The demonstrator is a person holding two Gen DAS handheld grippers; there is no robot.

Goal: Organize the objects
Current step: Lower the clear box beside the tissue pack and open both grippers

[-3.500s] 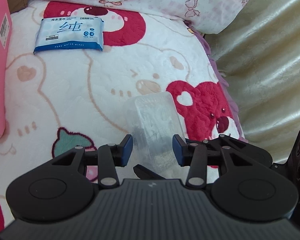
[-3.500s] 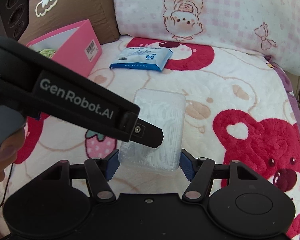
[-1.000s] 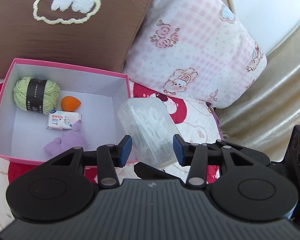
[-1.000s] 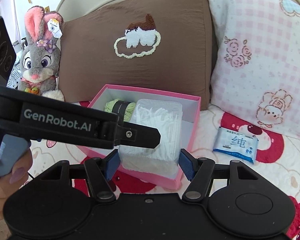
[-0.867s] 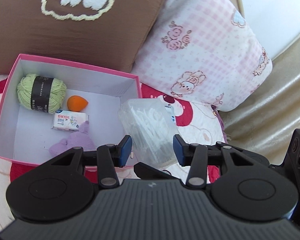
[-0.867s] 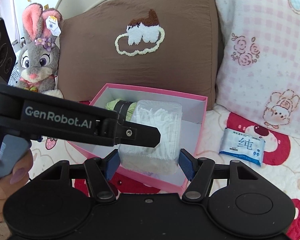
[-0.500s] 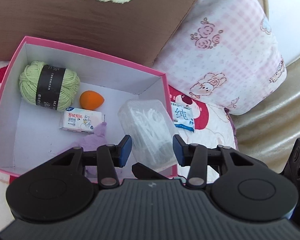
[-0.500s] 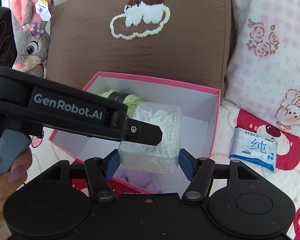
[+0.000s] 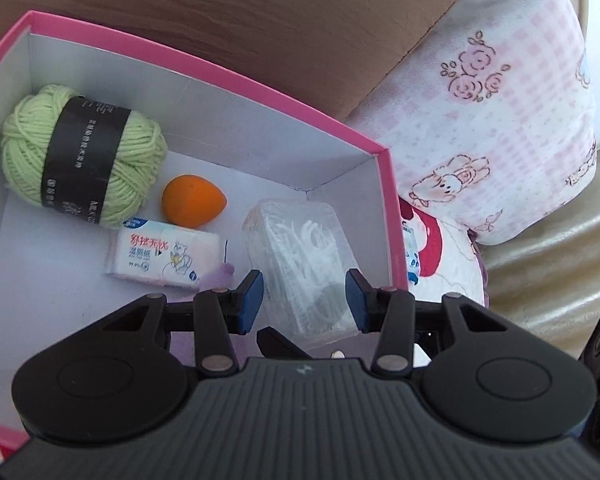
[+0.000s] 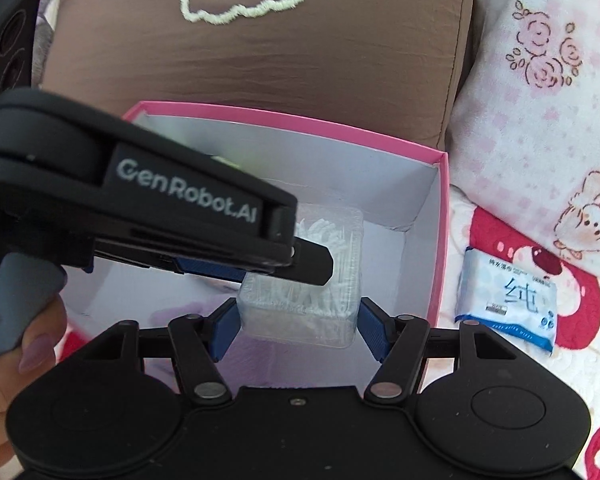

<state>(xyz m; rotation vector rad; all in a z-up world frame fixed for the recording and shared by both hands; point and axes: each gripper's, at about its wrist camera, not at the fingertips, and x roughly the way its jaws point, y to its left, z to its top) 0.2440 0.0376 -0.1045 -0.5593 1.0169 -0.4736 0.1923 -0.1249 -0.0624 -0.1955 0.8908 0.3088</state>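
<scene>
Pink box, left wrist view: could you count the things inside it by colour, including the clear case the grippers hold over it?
Green: 1, the yarn ball.
Orange: 1, the egg-shaped sponge.
White and pink: 1, the wet wipes pack.
Purple: 1, a soft thing, mostly hidden.
Clear: 1, the floss pick case.
Total: 5 in the pink box.

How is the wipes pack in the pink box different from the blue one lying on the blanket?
The pink wipes pack is pale pink with a cartoon bear and red writing; the blue wipes pack is white and blue. The pink wipes pack lies inside the pink box beside the orange sponge; the blue wipes pack lies outside it on the blanket. Both are soft, flat packets.
</scene>
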